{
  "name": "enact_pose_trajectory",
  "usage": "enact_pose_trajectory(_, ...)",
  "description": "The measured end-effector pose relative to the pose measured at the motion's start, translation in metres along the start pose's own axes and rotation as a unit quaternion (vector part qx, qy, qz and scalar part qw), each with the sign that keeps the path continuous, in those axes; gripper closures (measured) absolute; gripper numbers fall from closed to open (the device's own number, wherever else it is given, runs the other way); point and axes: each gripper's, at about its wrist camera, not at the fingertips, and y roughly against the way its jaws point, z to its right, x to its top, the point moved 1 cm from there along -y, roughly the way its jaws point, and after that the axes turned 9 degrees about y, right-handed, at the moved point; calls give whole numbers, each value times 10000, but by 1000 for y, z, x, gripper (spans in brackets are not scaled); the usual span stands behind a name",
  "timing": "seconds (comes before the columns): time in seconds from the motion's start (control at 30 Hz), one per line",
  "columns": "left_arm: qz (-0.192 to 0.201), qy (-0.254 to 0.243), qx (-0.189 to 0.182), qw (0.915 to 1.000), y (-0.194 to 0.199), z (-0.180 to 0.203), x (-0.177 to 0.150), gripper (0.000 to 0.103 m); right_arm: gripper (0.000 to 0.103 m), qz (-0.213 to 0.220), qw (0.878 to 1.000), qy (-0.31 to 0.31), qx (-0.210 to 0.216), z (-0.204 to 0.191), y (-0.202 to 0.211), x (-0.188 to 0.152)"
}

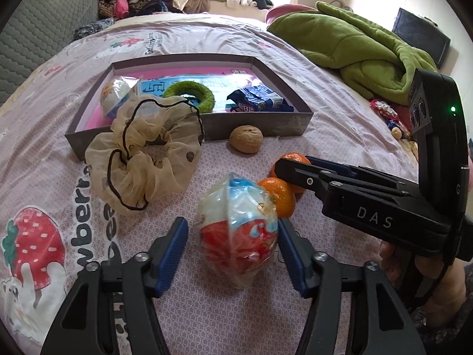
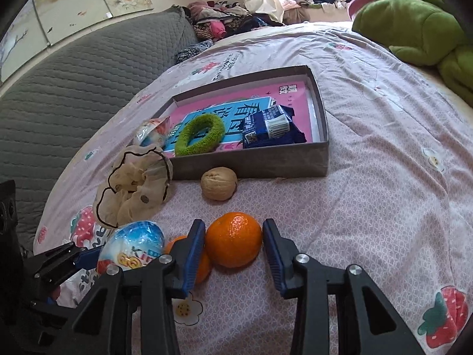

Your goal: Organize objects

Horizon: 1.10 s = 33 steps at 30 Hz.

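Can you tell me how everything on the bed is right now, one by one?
box: open, partly filled
green ring: in box
blue packet: in box
walnut: outside box
scrunchie: against box
egg: between left gripper, ungripped
orange: between right gripper, ungripped

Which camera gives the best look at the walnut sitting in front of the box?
The right wrist view: the walnut sits near the centre, unobstructed, with its ridged shell clear, just in front of the box wall. The left wrist view also shows the whole walnut, but smaller, beyond the wrapped egg.
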Motion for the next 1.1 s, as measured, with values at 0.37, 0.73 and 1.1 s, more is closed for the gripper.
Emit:
enact_pose_trajectory(0.37, 68, -35, -148, 9999, 6, 2, -2, 51, 63, 86, 9998, 128, -133, -5, 6, 0)
enact_pose_trajectory(0.73, 213, -84, -115, 9997, 19, 1, 0, 51, 63, 238, 9987, 320, -311, -10, 17, 2)
enact_pose_trajectory(1.1, 437, -76, -89, 9990, 40, 2, 2, 51, 63, 450, 9968, 524, -409, -24, 35, 4)
